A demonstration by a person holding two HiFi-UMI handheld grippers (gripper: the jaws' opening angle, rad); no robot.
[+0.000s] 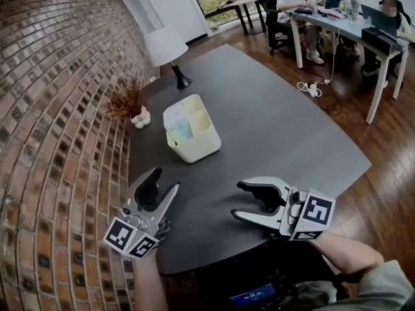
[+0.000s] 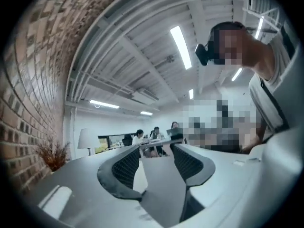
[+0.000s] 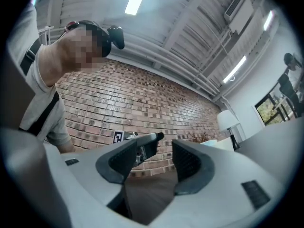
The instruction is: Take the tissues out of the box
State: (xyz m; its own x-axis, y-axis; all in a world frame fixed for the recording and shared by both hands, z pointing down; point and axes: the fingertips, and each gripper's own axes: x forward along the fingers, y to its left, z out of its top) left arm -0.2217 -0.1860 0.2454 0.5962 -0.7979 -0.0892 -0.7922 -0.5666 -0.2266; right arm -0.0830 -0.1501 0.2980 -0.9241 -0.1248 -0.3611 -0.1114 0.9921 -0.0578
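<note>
Evidently the approach step: left tool [image 1: 166, 179] and right tool [image 1: 237, 200] hover empty, jaws apart; next, reach the cream rectangular tissue box [image 1: 194, 149].

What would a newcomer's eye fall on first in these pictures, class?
Most likely the white tissue box, which stands alone in the middle of the dark table beside the brick wall. Next, at the table's near edge, come the left hand-held gripper and the right hand-held gripper, both with jaws apart and nothing between them.

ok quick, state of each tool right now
Left tool: open, nothing between its jaws.
Right tool: open, empty.
</note>
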